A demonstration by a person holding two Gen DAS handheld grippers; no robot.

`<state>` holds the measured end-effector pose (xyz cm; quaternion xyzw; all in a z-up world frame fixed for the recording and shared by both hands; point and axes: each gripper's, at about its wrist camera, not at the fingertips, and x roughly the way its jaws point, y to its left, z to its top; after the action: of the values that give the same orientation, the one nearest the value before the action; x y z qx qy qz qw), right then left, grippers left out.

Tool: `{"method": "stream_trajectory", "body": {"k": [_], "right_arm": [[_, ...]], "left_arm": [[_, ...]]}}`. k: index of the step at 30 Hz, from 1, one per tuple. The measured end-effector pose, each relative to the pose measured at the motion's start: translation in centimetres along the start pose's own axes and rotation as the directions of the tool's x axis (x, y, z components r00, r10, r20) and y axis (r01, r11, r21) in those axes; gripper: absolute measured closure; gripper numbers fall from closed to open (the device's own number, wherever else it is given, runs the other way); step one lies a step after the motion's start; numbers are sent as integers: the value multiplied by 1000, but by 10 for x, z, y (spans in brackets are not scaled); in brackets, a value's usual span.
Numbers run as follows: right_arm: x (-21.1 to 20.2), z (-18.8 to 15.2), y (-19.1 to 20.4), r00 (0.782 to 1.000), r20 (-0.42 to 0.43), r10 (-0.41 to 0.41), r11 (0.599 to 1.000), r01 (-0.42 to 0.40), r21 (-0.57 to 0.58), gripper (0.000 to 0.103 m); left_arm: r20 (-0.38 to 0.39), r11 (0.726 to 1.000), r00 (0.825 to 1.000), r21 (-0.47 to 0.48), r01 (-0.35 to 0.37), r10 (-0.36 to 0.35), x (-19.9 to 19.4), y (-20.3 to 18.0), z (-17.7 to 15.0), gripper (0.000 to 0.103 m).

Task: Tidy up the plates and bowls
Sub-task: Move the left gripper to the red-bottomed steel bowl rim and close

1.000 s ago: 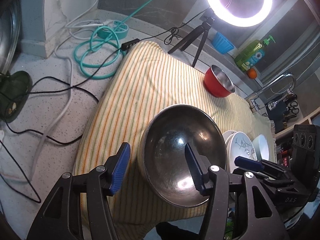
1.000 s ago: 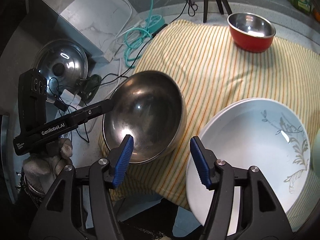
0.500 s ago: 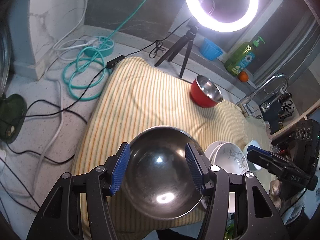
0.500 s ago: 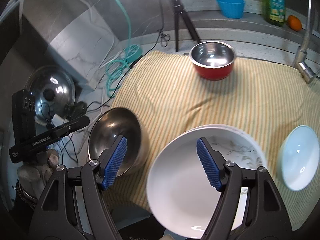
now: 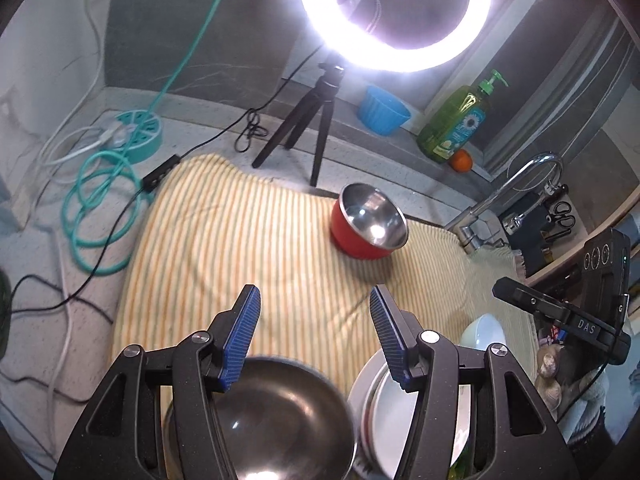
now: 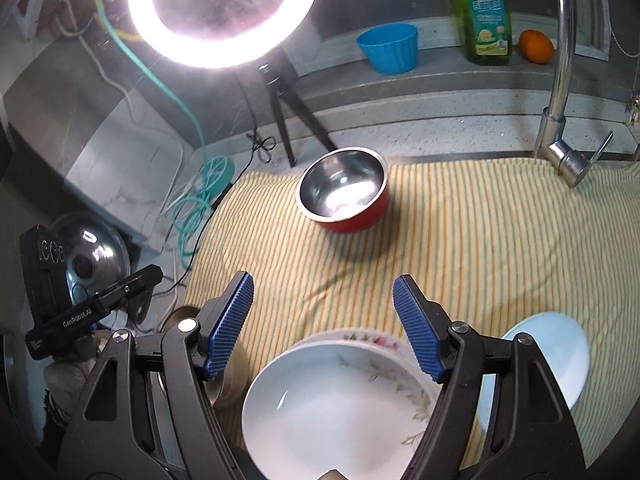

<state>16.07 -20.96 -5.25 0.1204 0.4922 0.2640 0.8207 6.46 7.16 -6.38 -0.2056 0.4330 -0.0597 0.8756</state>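
A large steel bowl (image 5: 280, 412) sits at the near edge of the striped cloth (image 5: 248, 240), below my open, empty left gripper (image 5: 312, 336). Stacked white floral plates (image 6: 340, 396) lie beside it, under my open, empty right gripper (image 6: 322, 328); they also show in the left wrist view (image 5: 384, 412). A red bowl with a steel inside (image 6: 344, 190) stands at the far side of the cloth and shows in the left wrist view (image 5: 370, 222). A small white bowl (image 6: 548, 352) sits at the right, and it shows in the left wrist view (image 5: 482, 330).
A ring light on a tripod (image 5: 394, 12) stands behind the cloth. A blue cup (image 6: 388, 46), a green soap bottle (image 6: 484, 12) and an orange (image 6: 536, 45) sit on the back ledge. A tap (image 6: 560, 80) rises at right. Cables (image 5: 100, 184) and a pot lid (image 6: 96, 256) lie left.
Both grippers have pulled back and tilted up. The steel bowl and plates have slid to the bottom of the views, and the red bowl and ring light have come into fuller view.
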Motion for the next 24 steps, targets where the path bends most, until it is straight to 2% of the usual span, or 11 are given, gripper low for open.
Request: {"method": "stream_trajectory", "body": {"k": [5,13,16,24], "right_arm": [[18,21,-16,1000,-3,-30,999,30,16,28],[59,41,-34,999,-50,-13,998,16,66,29],[76,47,-41,997,-79,7,997,0,82,42],[110,55,-58,991,-128,42,989,-24,146,58]], "left_arm": [[-31,1000,999,15,19,-18,34,-13,19,47],[-102,999,994,-3,42,-42,91,-21,48,47],[-121,999,991,-4,52,-52,107,-21,55,47],[-168,998,984,10,54,-52,141,-24,65,50]]}}
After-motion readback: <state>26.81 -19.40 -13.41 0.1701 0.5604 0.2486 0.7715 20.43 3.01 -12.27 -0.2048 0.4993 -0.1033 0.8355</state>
